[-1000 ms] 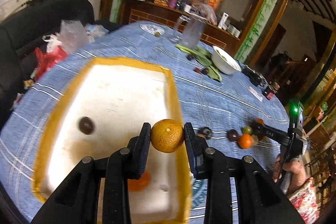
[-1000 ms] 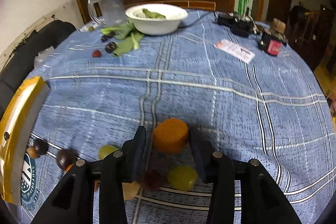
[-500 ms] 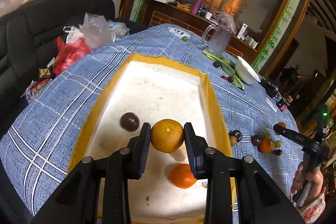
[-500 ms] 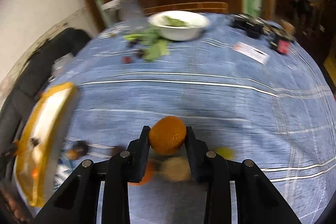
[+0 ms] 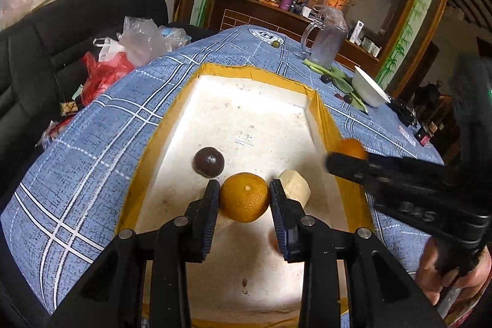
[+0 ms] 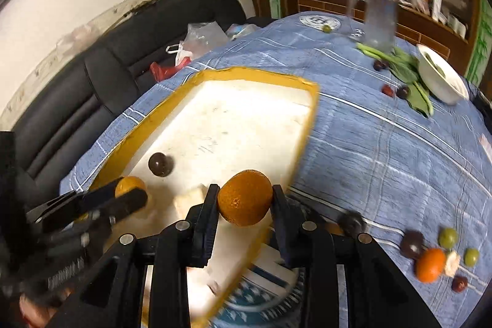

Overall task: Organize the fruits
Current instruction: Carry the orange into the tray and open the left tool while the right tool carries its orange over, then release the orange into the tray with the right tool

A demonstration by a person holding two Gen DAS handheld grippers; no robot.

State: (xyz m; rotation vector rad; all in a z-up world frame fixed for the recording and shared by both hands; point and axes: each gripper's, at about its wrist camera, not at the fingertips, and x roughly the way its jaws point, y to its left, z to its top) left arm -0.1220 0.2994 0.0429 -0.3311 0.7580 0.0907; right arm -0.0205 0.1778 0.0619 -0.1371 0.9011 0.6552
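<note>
My left gripper [image 5: 245,196] is shut on an orange [image 5: 245,196] and holds it low over the white foam tray with a yellow rim [image 5: 172,109]. A dark round fruit [image 5: 208,161] and a pale chunk [image 5: 295,188] lie in the tray. My right gripper [image 6: 245,203] is shut on a second orange [image 6: 245,203] above the tray's right rim [image 6: 309,119]. The right gripper also shows at the right of the left wrist view [image 5: 347,162]. The left gripper also shows in the right wrist view [image 6: 129,192].
Loose fruits lie on the blue checked cloth at the right: an orange [image 6: 430,265], green ones [image 6: 448,237] and dark ones [image 6: 412,242]. A white bowl [image 6: 441,79], green leaves [image 6: 402,69] and a glass jug [image 5: 326,42] stand at the back. A black sofa [image 5: 61,29] holds plastic bags.
My left gripper has moved further over the tray with its orange. My right gripper has lifted its orange off the cloth and swung left to the tray's right rim.
</note>
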